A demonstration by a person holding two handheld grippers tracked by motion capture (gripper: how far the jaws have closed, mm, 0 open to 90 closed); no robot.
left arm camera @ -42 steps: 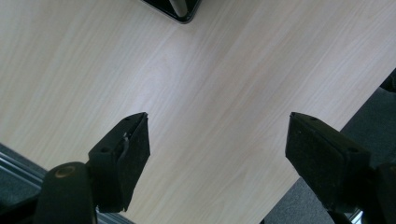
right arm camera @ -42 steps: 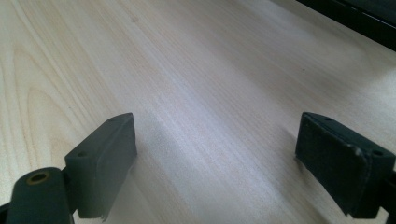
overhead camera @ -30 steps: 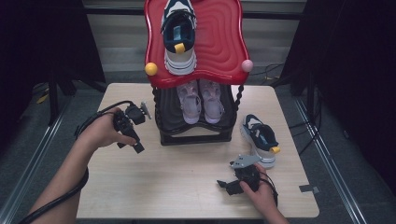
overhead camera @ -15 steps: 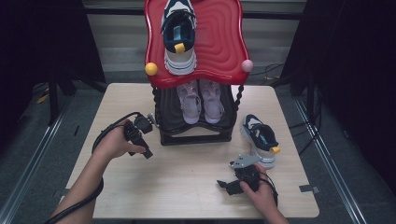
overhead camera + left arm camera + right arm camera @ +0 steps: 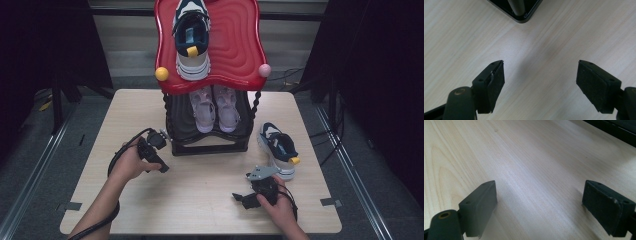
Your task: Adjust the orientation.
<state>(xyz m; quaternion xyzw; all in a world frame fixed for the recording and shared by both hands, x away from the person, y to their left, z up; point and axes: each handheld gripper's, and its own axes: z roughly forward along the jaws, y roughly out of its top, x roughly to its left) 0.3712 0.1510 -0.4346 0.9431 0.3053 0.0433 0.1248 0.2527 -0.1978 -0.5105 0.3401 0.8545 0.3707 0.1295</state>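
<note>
The left gripper (image 5: 161, 141) has its jaws spread wide with nothing between them; in the left gripper view its two black pads (image 5: 494, 82) frame only pale wood, with a black corner of the shoe rack's base (image 5: 520, 15) just beyond. Compared with a second ago, this gripper has dropped lower and slid in toward the rack, and it now sits near the table (image 5: 130, 105) surface just beside the rack's front left corner. The jaw gap has not altered in that time.

The right gripper (image 5: 239, 197) lies low on the table in front of the rack and to its right, in the same spot as a second ago. Its jaws are also wide apart and empty, with bare wood between the pads (image 5: 481, 202) in the right gripper view.

The two-tier shoe rack (image 5: 210, 145) stands at the middle of the table. A dark blue and white sneaker (image 5: 192, 40) rests on its wavy red top shelf. A pale lilac pair (image 5: 215, 107) sits on the lower black shelf. The matching loose blue sneaker (image 5: 277, 150) stands on the table just right of the rack, close behind the right gripper.

Judging by this, no shoe is gripped yet. The left hand's descent looks like settling into a position beside the rack, while the loose sneaker remains the nearest shoe to the right gripper.
</note>
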